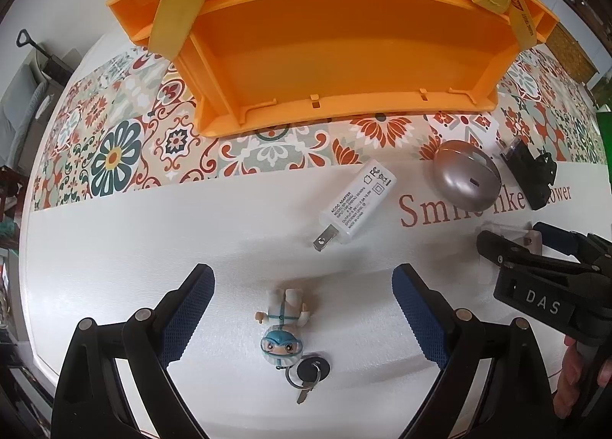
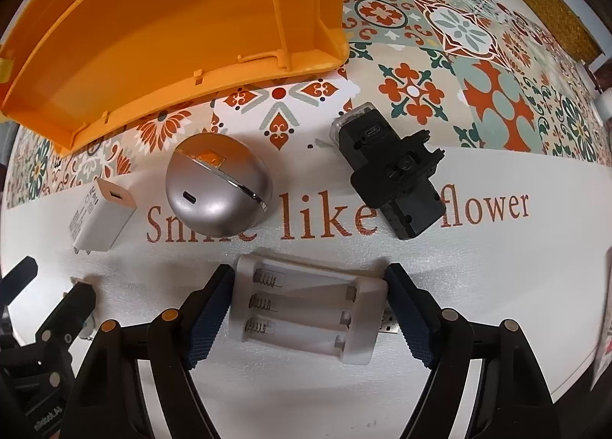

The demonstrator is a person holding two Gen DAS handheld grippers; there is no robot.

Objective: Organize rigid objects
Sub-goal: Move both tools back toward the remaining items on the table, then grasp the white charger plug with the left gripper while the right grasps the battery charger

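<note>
Right gripper (image 2: 310, 309) points down at the white plastic three-slot battery holder (image 2: 306, 314), which lies flat on the table's white band (image 1: 153, 232) near its front edge. Both blue ribbed pads flank the holder's short ends; the left pad is at the casing, the right pad stands just clear, so no firm clamp is visible.

Left gripper (image 1: 304, 309) hangs with jaws released wide over the small figurine keychain in white suit and blue mask (image 1: 285, 328), its ring and key (image 1: 308, 378) toward the front edge. Nothing touches its pads.

On the white band, toward the patterned tile strip: white wall-plug adapter (image 1: 357, 205), prongs facing the front edge; silver oval earbud case (image 2: 218, 190), beside it; black blocky camera-mount piece (image 2: 390, 179), further right, lying across the printed lettering.

Orange plastic divided tote with yellow webbing handles (image 1: 336, 56) sits on the tile strip toward the far edge; the compartments in view hold nothing.
</note>
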